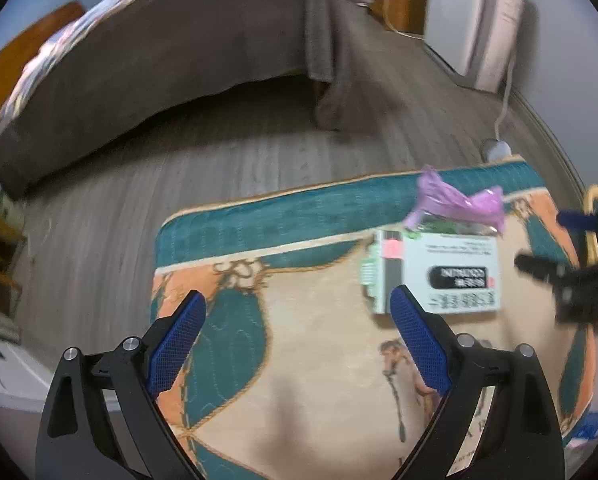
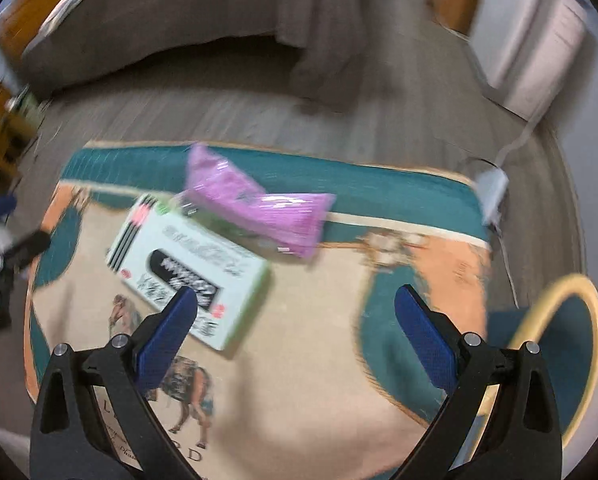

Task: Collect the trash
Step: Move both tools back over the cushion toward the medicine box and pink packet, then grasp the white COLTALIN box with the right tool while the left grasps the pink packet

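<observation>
A flat white and light green box with black print lies on a patterned rug. A crumpled purple plastic wrapper lies just beyond it, touching its far edge. My left gripper is open and empty above the rug, left of the box. In the right wrist view the box and the wrapper lie ahead and left. My right gripper is open and empty, just right of the box. The right gripper also shows at the right edge of the left wrist view.
The rug lies on a grey wood floor. A bed with a brown cover stands behind. A white cabinet is at the back right. A white power adapter with cable sits at the rug's far right corner.
</observation>
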Available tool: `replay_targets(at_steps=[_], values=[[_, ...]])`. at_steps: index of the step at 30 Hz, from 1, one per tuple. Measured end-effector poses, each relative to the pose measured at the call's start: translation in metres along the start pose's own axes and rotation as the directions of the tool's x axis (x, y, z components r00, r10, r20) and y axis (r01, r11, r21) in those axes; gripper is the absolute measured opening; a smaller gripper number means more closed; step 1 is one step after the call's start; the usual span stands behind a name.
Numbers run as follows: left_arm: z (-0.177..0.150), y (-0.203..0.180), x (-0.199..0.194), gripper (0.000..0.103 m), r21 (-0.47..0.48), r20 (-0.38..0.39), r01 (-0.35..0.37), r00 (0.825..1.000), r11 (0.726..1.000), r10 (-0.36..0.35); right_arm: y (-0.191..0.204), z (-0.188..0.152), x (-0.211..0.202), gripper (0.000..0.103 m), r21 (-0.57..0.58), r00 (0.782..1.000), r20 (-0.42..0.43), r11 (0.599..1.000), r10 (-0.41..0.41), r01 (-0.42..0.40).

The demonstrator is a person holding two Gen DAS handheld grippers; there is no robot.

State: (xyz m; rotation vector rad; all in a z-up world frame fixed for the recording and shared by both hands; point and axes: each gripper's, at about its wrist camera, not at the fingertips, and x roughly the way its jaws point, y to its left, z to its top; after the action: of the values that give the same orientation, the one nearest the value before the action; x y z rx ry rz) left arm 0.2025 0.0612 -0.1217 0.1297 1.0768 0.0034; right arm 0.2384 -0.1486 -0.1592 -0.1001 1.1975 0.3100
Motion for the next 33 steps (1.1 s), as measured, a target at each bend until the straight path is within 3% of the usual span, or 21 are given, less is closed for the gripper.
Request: replay_targets(at_steps=[4,8,12,20,28,33], values=[[0.003,0.024,0.008,0.093,-0.08,-0.018,0.021,1.0,0.997,-0.023,0.03,0.005,0.018,0.097,-0.089,0.997,-0.042,0.994,0.059,-0.062],[0.004,0.033,0.013,0.093,-0.098,-0.026,0.028,0.999,0.995,-0.03,0.057,0.01,0.031,0.097,-0.18,0.995,-0.052,0.979,0.084,-0.092],[0.004,0.044,0.015,0.093,-0.077,-0.021,0.011,1.0,0.997,-0.012,0.072,0.019,0.043,0.097,-0.211,0.995,-0.054,0.972,0.089,-0.098],[0.004,0.078,0.025,0.093,-0.18,-0.047,0.03,0.998,0.983,-0.039,0.099,0.025,0.067,0.097,-0.287,0.987,-0.087,0.946,0.132,-0.152],[0.008,0.075,0.03,0.093,-0.196,-0.054,0.056,0.996,0.979,-0.067,0.101,0.013,0.058,0.097,-0.27,0.951,-0.179,0.917,0.252,-0.294],[0.01,0.066,0.026,0.093,-0.177,-0.05,0.053,0.997,0.983,-0.063,0.118,-0.005,0.056,0.097,-0.344,0.954,-0.201,0.896,0.22,-0.279]])
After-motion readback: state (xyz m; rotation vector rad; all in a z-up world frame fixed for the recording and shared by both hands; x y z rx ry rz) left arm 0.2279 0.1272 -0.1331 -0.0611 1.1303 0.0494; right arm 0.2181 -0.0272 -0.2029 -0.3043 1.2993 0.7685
